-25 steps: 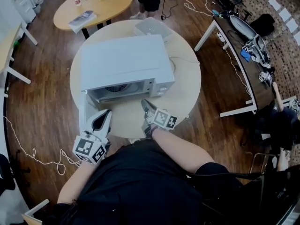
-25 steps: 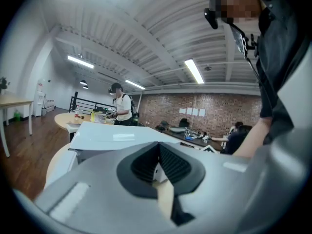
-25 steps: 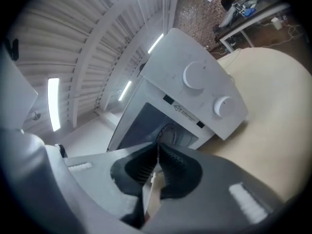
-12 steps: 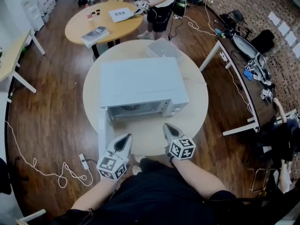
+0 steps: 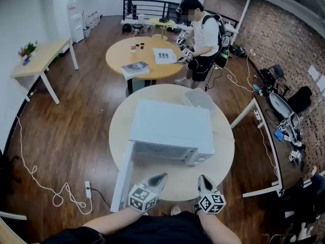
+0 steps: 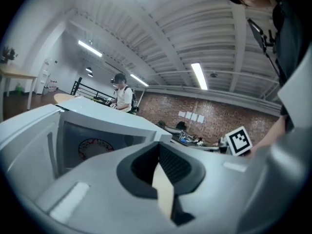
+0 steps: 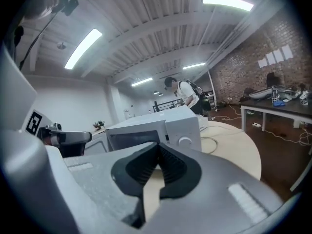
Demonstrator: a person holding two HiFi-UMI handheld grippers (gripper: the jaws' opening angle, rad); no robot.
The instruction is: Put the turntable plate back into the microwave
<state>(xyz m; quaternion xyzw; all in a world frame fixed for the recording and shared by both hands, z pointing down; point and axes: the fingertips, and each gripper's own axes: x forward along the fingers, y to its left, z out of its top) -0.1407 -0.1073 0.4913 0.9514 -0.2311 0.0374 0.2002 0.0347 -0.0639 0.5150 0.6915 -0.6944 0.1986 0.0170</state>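
We hold a claw in each hand at the near edge of a round counter [image 5: 223, 154]. The left claw [image 5: 158, 178] has its jaws pressed together with nothing between them. The right claw [image 5: 202, 179] is likewise pressed together and empty. Both hang in front of a white microwave [image 5: 170, 128], not touching it. Its door [image 5: 123, 173] stands open at our left. The turntable plate [image 6: 95, 148] lies inside the cavity.

Microwave [image 5: 170, 126] smooth white casing; table [image 5: 223, 146] pale matt wood; floor [image 5: 76, 136] glossy dark planks.
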